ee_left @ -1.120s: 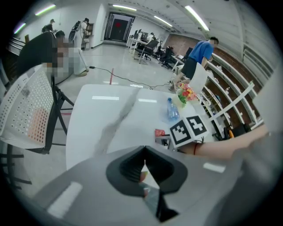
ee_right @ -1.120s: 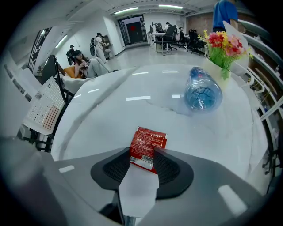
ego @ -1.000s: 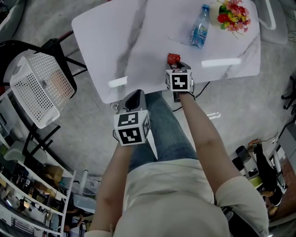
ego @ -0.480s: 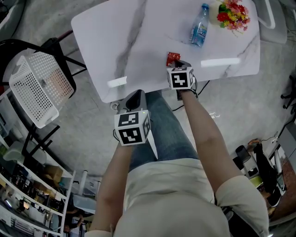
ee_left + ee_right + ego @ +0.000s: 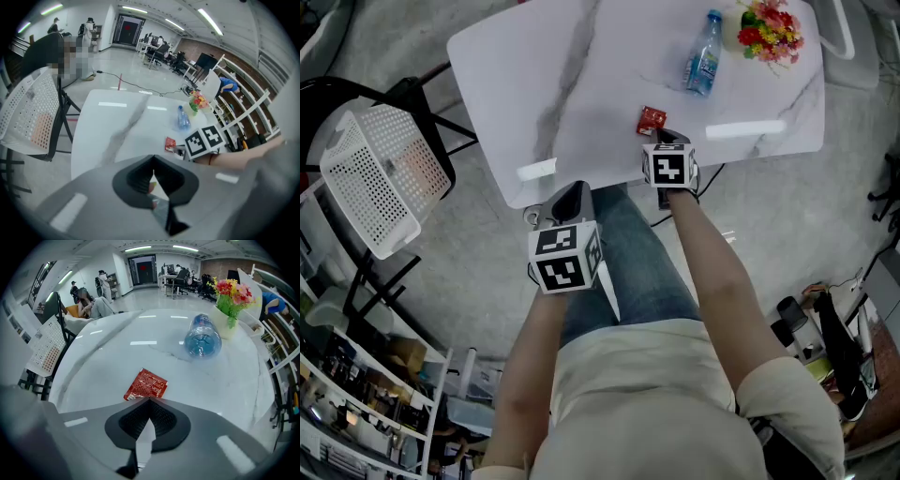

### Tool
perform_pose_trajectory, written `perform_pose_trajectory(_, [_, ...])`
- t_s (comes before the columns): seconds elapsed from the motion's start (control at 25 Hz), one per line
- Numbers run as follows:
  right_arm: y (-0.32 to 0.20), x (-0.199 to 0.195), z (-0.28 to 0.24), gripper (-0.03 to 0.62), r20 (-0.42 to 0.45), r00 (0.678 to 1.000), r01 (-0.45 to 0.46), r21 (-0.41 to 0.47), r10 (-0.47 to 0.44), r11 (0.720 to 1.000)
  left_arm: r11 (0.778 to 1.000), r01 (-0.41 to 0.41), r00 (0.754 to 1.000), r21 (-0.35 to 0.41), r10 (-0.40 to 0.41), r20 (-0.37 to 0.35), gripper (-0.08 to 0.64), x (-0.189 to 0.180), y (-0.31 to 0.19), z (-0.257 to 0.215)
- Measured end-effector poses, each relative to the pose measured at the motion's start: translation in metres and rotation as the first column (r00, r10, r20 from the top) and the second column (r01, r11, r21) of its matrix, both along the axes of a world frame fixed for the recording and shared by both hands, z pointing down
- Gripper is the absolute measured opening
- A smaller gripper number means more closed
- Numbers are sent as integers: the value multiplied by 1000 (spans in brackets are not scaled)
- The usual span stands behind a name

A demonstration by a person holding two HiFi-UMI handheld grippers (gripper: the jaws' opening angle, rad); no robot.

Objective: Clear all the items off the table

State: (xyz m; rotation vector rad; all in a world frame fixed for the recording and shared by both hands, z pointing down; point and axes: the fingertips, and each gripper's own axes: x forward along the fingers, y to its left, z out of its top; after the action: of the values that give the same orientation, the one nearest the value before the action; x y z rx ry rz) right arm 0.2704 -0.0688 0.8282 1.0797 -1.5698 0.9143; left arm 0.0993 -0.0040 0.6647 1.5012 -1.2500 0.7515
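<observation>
Seemingly little is cleared: the sachet (image 5: 652, 119), bottle (image 5: 701, 54) and flowers (image 5: 772, 28) are all on the table (image 5: 581, 75). The right gripper (image 5: 149, 399) has its jaws together at the sachet's near edge. The left gripper (image 5: 153, 157), likewise closed and empty, hangs off the table's edge.

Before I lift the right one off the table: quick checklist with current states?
1. Right hand-held gripper jaws shut: ok.
2. Red packet actually pinched: cannot tell; it lies flat with its near edge at the jaw tips.
3. Left hand-held gripper shut, nothing in it: ok.
4. Water bottle clear of the lift path: ok, lying well apart.
5. White basket in view on the chair at left: ok.
6. Table cleared: not ok; packet, bottle and flowers remain.
</observation>
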Motion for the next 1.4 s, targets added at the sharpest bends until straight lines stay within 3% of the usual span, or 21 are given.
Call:
perform_pose_trajectory(0.36, [-12,-11,-14,12,53,996,-72,37,70,997,1000,-2,1000,0,2,-8,8,0,3,-1])
perform_pose_trajectory(0.48, [-15,-16,-14,186,87,992,-88,16,86,996,1000,0,1000,1,0,-13,9,1,2,-1])
perform_pose_trajectory(0.64, [-17,-20,-9,294,66,994,-86,12,85,996,1000,7,1000,-1,-7,-15,8,-3,2,0])
perform_pose_trajectory(0.72, [-17,-21,-5,314,52,995,-84,3,83,996,1000,12,1000,-3,-12,-13,9,-6,2,1])
perform_pose_trajectory(1.16, [-18,-23,10,321,3,998,-69,-26,69,997,999,43,999,-22,-43,-20,9,-14,8,8])
perform_pose_trajectory(1.4, [-18,-19,9,240,-1,997,-71,-1,71,997,999,50,999,-19,-50,-21,8,-16,7,7])
